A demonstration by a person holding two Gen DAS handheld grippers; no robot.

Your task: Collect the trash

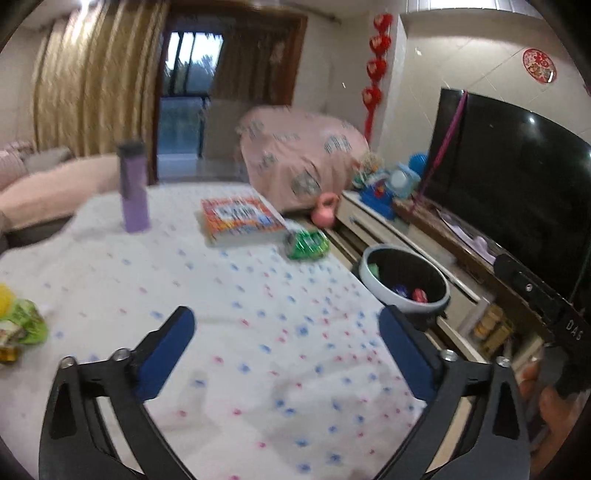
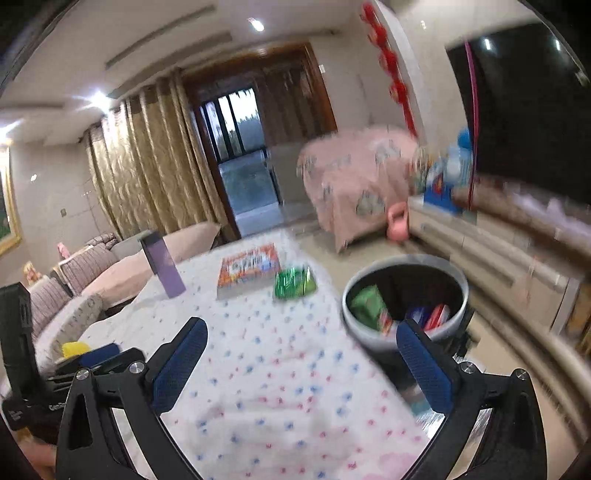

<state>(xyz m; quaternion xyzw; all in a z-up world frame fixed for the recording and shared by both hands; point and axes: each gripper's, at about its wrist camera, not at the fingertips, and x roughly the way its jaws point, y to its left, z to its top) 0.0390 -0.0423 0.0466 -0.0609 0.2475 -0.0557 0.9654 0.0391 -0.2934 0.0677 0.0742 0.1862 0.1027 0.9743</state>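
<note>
Trash-wise, a green wrapper (image 1: 306, 243) sits mid-frame on the dotted tablecloth (image 1: 229, 295), just beside the book (image 1: 242, 220). The bin (image 2: 404, 299), center right, already holds packets. Left gripper (image 1: 286, 354) and right gripper (image 2: 303, 363) both gape wide, holding nothing. Purple bottle (image 1: 132, 186) stands upper left.

Both views are smeared by motion blur, worst toward the right side, where the television (image 2: 528, 110) and cabinet streak. Warm ceiling spotlights (image 2: 256, 25) flare at upper left of the right wrist view; dim bluish daylight enters through the balcony door (image 1: 186, 92). Fisheye bending curves the curtains (image 1: 88, 81), and dark vignetting rings the corners.
</note>
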